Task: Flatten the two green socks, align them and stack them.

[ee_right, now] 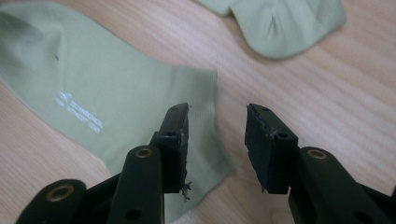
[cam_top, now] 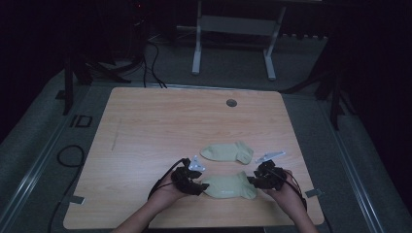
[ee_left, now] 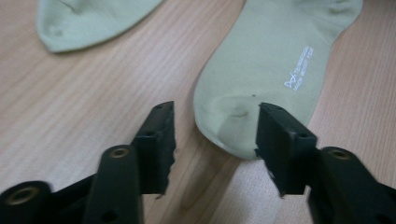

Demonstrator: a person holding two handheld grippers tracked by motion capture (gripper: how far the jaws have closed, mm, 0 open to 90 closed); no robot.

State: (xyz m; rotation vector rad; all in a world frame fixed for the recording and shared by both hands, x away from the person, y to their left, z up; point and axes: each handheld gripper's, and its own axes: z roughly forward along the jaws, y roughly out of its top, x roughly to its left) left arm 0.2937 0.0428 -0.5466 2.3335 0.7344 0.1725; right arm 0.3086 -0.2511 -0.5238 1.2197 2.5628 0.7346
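Wooden table [cam_top: 145,126], two green socks [cam_top: 228,151], near sock [cam_top: 228,187] between both grippers, jaws open.

Dim, murky high view; brighter but soft gripper views.

In the high view the room is dark to near black at the edges, and only the wooden table [cam_top: 145,126] catches weak light from above; the picture is grainy and low in contrast, with the two pale green socks [cam_top: 227,151] the lightest things. In the left gripper view the near sock [ee_left: 271,70] is evenly lit, its white print sharp enough to see but not read, while the black jaws are blurred. The right gripper view shows soft shadow beneath its jaws and a hazy far sock [ee_right: 285,23].
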